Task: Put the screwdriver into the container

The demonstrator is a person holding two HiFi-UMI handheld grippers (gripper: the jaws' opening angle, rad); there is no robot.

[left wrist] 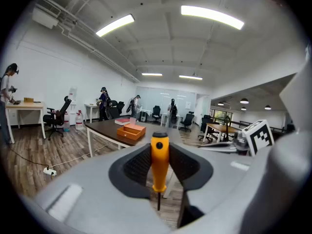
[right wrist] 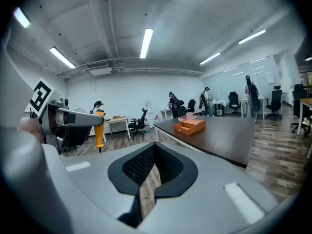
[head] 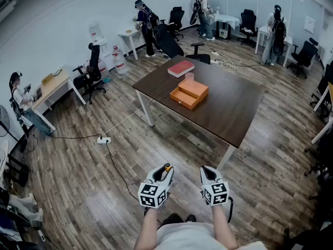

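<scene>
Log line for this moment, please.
left gripper: shut on screwdriver | right gripper: shut, empty | orange container: on table, not reached

forearms point(head: 148, 227) down at 6 o'clock, left gripper point(head: 165, 174) clamped on screwdriver point(left wrist: 159, 160), right gripper point(head: 208, 173) shut, empty, both aimed toward 12 o'clock
</scene>
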